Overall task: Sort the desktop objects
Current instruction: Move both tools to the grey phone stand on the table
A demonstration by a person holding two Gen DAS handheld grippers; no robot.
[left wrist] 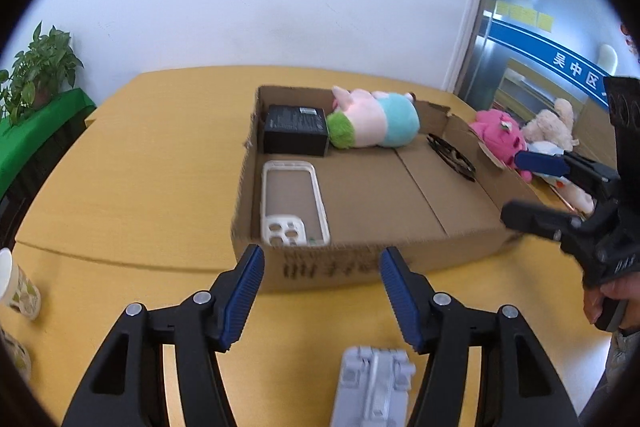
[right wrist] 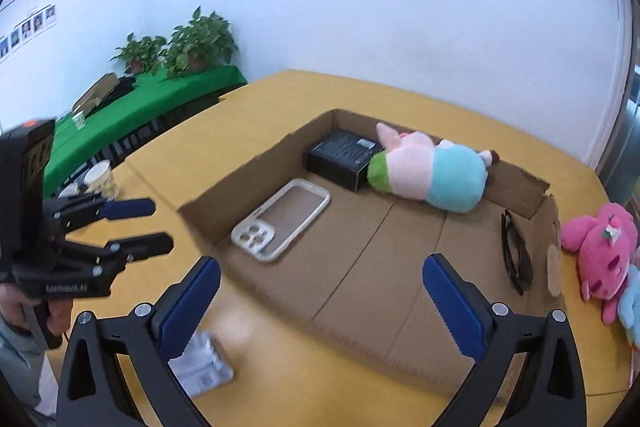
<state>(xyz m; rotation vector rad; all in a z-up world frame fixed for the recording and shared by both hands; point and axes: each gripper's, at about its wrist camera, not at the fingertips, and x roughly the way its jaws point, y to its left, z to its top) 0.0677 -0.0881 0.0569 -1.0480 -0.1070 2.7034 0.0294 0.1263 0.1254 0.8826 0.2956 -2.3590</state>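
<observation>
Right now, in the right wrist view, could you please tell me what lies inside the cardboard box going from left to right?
Phone case → black box → pink and blue plush toy → black glasses, near the box's right wall.

Right gripper (right wrist: 322,291), jaws spread wide, above the near wall of a shallow cardboard box (right wrist: 248,159) on a yellow table (right wrist: 280,387). Inside: phone case (right wrist: 280,225), black box (right wrist: 344,159), pastel plush toy (right wrist: 432,173), glasses (right wrist: 516,251). Left gripper (right wrist: 156,225) open at left; pink plush (right wrist: 600,255) outside, right
</observation>
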